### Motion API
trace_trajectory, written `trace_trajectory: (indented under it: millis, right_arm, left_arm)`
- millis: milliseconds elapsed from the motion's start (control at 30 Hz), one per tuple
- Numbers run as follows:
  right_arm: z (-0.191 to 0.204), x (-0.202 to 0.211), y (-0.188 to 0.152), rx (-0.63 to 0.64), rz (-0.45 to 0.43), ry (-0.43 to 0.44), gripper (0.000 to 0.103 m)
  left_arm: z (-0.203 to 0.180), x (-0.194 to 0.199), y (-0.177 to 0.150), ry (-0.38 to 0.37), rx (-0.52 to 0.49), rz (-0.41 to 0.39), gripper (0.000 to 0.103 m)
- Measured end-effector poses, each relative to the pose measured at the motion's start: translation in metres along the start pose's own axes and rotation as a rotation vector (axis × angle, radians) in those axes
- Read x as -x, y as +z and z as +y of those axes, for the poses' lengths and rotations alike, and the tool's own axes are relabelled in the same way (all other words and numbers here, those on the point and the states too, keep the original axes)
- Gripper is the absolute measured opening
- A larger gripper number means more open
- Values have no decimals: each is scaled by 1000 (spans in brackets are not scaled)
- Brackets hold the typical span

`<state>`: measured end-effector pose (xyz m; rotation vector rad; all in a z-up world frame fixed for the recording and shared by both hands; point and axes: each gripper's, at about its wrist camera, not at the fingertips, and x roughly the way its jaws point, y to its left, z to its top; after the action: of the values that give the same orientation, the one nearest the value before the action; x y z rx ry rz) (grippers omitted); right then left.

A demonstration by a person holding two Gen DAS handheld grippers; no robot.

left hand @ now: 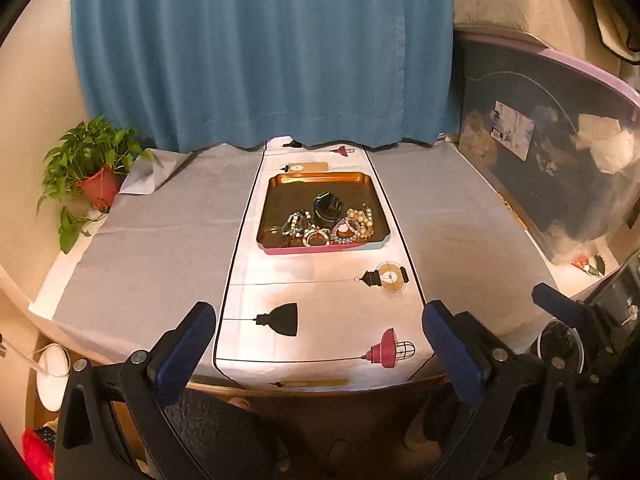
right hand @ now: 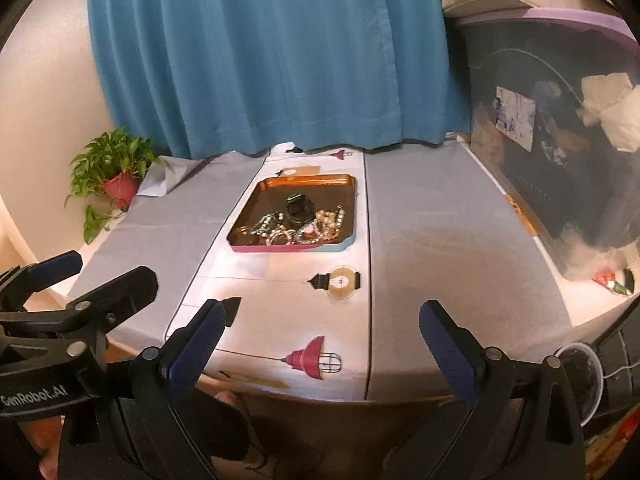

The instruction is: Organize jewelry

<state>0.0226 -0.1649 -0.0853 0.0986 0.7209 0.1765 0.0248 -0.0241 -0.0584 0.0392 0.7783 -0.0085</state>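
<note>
Jewelry [left hand: 328, 224] lies in the tray [left hand: 320, 249]; left gripper [left hand: 320, 344] and right gripper [right hand: 320, 340] gape wide, empty.

Grey tablecloth [left hand: 168, 216] spread over table, overlaid down the middle by white runner [left hand: 320, 320] printed with lamp motifs. Blue curtain [left hand: 260, 52] hanging behind runner's far end. Potted green plant [left hand: 94, 168] in red pot left of runner, at cloth's far corner. Translucent storage bin [left hand: 560, 152] with purple lid right of runner.
</note>
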Motion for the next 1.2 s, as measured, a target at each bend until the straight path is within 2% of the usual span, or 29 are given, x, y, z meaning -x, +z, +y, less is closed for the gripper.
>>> trace_trajectory:
  millis: [100, 267, 400, 667, 900, 1200]
  right_arm:
    - [4, 1, 1, 18, -16, -28, 97]
    - [9, 9, 4, 15, -39, -71, 97]
    - [9, 10, 6, -1, -29, -54, 97]
    - [9, 8, 4, -7, 6, -31, 97]
    - [9, 13, 4, -15, 4, -20, 97]
    - [12, 17, 5, -4, 4, -29, 97]
  left_arm:
    - [-6, 4, 3, 36, -37, 0, 103]
    - [-2, 8, 7, 40, -12, 15, 103]
    - [-2, 12, 7, 36, -10, -11, 103]
    - [-1, 12, 5, 31, -18, 10, 103]
    - [-3, 19, 5, 46, -24, -11, 103]
    - [-2, 20, 5, 36, -15, 13, 103]
